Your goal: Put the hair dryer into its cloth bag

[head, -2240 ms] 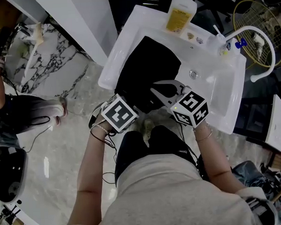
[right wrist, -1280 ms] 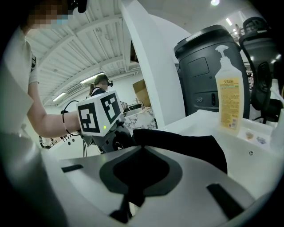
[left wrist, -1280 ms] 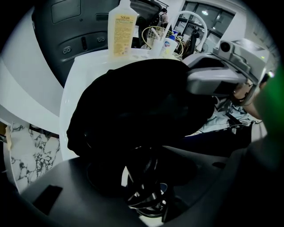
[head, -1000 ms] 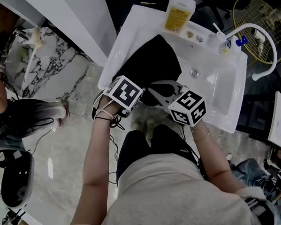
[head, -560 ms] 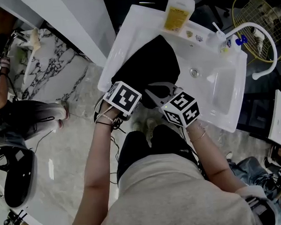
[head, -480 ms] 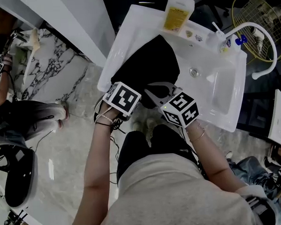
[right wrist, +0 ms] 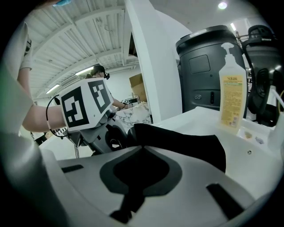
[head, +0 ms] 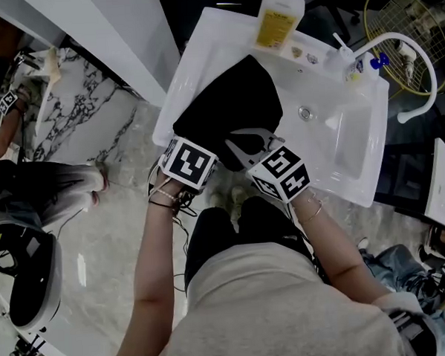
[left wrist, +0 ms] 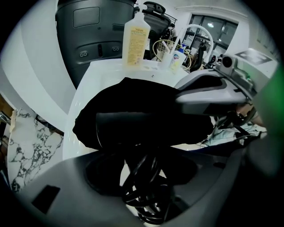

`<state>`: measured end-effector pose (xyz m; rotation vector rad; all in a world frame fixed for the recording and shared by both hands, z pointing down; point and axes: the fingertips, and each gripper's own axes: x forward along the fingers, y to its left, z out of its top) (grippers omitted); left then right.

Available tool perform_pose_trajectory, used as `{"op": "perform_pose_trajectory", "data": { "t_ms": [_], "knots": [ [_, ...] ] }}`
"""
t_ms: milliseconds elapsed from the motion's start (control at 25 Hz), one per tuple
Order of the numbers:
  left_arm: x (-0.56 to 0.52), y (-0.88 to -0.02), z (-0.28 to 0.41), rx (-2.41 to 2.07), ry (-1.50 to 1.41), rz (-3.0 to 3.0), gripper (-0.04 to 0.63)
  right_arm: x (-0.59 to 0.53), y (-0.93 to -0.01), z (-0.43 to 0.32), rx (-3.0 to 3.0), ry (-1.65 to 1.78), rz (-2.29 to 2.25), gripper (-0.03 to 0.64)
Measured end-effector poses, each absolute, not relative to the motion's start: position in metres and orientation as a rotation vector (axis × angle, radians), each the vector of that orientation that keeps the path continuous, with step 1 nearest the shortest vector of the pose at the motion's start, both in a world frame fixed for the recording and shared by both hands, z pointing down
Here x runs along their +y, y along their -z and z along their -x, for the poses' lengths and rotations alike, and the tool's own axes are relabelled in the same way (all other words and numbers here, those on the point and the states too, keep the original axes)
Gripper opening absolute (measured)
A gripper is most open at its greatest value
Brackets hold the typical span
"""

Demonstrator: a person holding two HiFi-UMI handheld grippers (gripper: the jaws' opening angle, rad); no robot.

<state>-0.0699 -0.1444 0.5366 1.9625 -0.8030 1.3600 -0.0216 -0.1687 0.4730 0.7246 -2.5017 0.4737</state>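
Right gripper has edged nearer the left gripper, jaws together, apparently pinching the limp cloth bag's near edge. The left jaws are clamping the rigid, weighty hair dryer by its handle at that edge.

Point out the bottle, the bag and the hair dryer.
bottle point(head: 276, 28): head view, on its yellow label.
bag point(head: 229, 99): head view, on the middle of the black cloth.
hair dryer point(left wrist: 128, 128): left gripper view, on its dark barrel.
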Motion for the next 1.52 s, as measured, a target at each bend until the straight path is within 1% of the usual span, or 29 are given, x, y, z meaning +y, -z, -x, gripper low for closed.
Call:
{"op": "perform_pose_trajectory", "data": {
  "t_ms": [240, 360, 640, 800, 880, 960, 1080, 1240, 1520],
  "knots": [
    [-0.143, -0.529, 0.076, -0.886, -1.290, -1.997, 0.242, -0.172, -0.472, 0.029, -2.502, -0.471, -0.724, 0.009],
    [-0.143, -0.524, 0.077, -0.925, -1.206, -2.014, 0.242, -0.174, -0.473, 0.029, -2.498, -0.471, -0.729, 0.009],
    [-0.120, -0.515, 0.096, -1.036, -1.094, -1.999, 0.242, -0.172, -0.473, 0.030, -2.497, -0.464, -0.721, 0.009],
    [-0.108, -0.512, 0.100, -1.079, -0.937, -2.007, 0.245, -0.171, -0.472, 0.031, -2.497, -0.463, -0.717, 0.009],
    [-0.102, -0.510, 0.097, -1.072, -0.827, -2.003, 0.283, -0.171, -0.472, 0.031, -2.498, -0.463, -0.714, 0.009],
    [-0.097, -0.511, 0.098, -1.086, -0.771, -1.980, 0.302, -0.170, -0.472, 0.031, -2.499, -0.464, -0.714, 0.009],
    [-0.088, -0.521, 0.106, -1.134, -0.821, -1.957, 0.328, -0.170, -0.472, 0.031, -2.500, -0.462, -0.717, 0.009],
    [-0.071, -0.537, 0.101, -1.080, -0.856, -1.939, 0.331, -0.171, -0.473, 0.031, -2.502, -0.462, -0.718, 0.009],
    [-0.069, -0.564, 0.104, -1.119, -1.079, -1.988, 0.325, -0.166, -0.473, 0.030, -2.504, -0.470, -0.705, 0.009]
  ]
}}
